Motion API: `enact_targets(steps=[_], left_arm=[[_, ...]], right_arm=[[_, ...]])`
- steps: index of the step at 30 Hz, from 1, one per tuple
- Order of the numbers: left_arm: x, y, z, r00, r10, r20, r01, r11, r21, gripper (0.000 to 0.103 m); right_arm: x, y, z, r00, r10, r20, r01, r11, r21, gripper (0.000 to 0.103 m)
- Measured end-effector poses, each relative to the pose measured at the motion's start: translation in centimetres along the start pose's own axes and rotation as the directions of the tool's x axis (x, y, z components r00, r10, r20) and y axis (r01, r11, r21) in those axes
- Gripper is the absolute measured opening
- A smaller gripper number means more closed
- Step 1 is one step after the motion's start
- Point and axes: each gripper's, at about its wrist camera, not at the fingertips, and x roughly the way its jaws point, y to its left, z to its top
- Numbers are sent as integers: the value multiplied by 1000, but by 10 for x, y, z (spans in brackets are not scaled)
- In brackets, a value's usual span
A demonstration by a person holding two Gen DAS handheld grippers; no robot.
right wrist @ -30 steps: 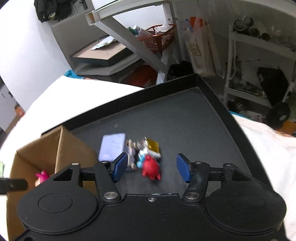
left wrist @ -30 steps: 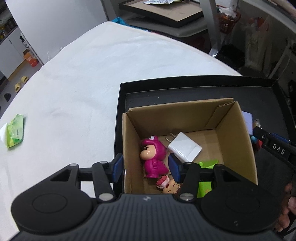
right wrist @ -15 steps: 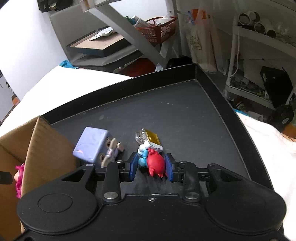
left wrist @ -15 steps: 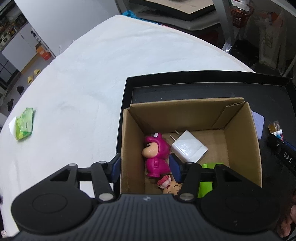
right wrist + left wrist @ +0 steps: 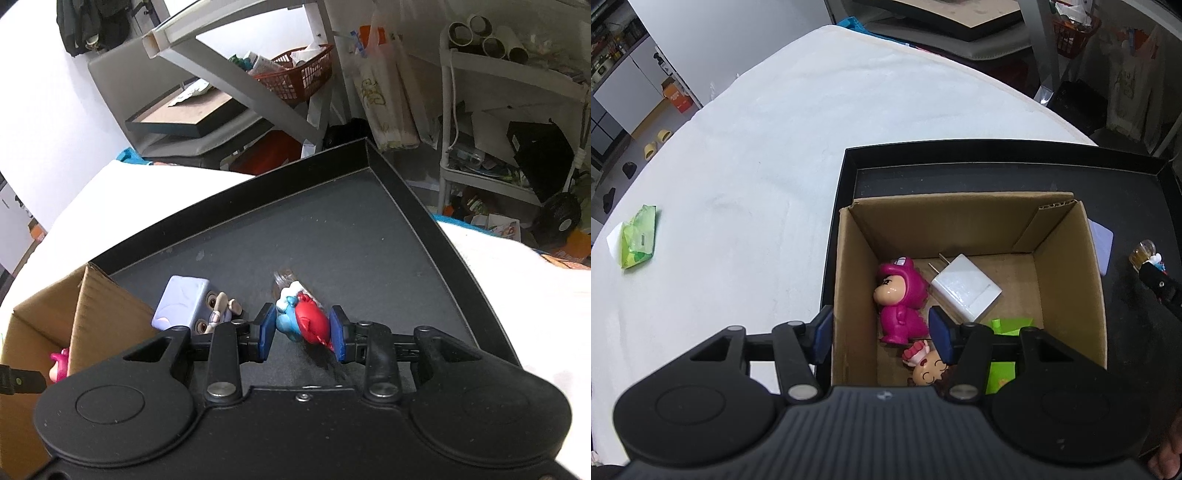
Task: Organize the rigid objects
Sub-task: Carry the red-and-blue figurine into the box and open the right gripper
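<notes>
Cardboard box [image 5: 971, 221] sits in the near left corner of the black tray [image 5: 406, 192], and it's already part filled: I see a pink figure [image 5: 901, 299], a white plug [image 5: 964, 286], a small doll [image 5: 923, 365] and something green [image 5: 1012, 325] inside. My right gripper [image 5: 302, 328] has its jaws closed on the red and blue figure [image 5: 304, 321], which looks barely off the tray floor, if at all. Left on the tray: a lilac block toy [image 5: 184, 302] just beside the box, and a small clear bottle [image 5: 282, 278] touching the figure. My left gripper [image 5: 879, 328] hangs half open with the box's left wall between its pads; I can't tell if they touch it. I'd watch that bottle and the box wall on the way across. A green packet [image 5: 637, 236] lies on the white counter [image 5: 757, 147], well apart.
</notes>
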Motion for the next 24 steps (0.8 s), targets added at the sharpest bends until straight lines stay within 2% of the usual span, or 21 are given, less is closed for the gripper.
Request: enact_targets(steps=[3,9,24], left_arm=[[0,1,0,1000,-11,0,11,1000,2,53],[-1,5,-2,999,-42,10,42,999,9,53],[10,28,-8,987,-157,27,158,985,-73,53]], right_arm=[[-5,-2,4,1000,31,-4,-30,998,48,31],[-23,3,10,999,37,30,-38,998,46,31],[-74,35,22,992,18,123,-14,999,-40,31]])
